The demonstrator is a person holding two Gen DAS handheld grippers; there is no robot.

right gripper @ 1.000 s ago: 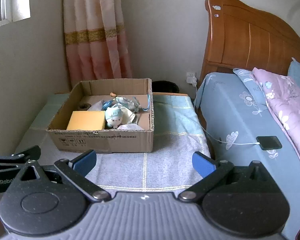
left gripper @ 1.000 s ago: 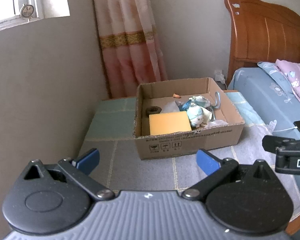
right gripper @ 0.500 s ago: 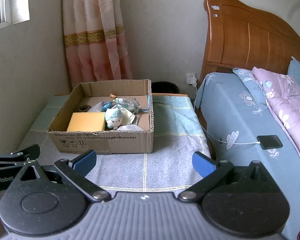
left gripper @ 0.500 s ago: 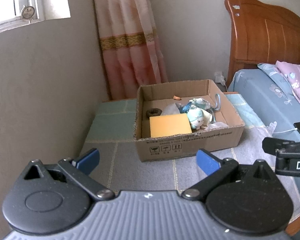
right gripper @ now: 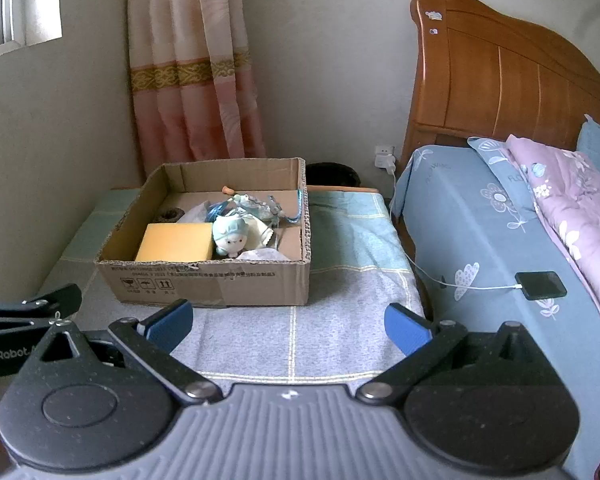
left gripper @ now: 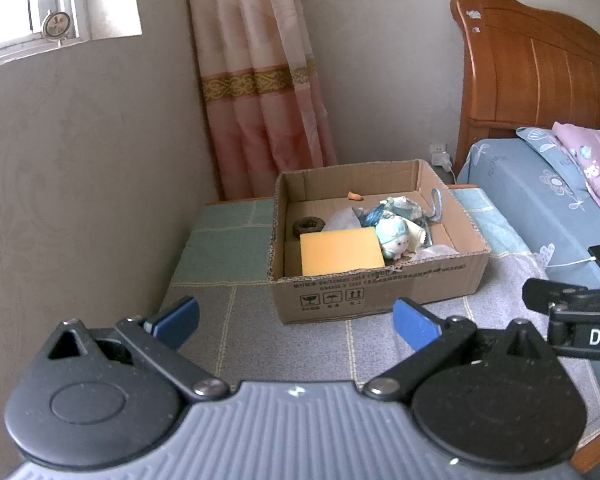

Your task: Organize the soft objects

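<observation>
Each claw, left [left gripper: 296, 322] and right [right gripper: 288, 326], has blue pads [left gripper: 178, 316] on black linkage arms with silver pivot screws [left gripper: 206, 388], two round black discs, and a ribbed grey housing [right gripper: 288, 432]. White lettering marks their black side bars.

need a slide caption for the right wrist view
Open right gripper faces a cardboard box holding a yellow sponge and plush doll.

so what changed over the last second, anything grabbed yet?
Nothing grabbed. The left tongs tilted slightly, so the cardboard box sits a little higher in their view; the right tongs barely shifted. Both stay open and empty, short of the box. The yellow sponge and plush toy lie in the box as before.
</observation>
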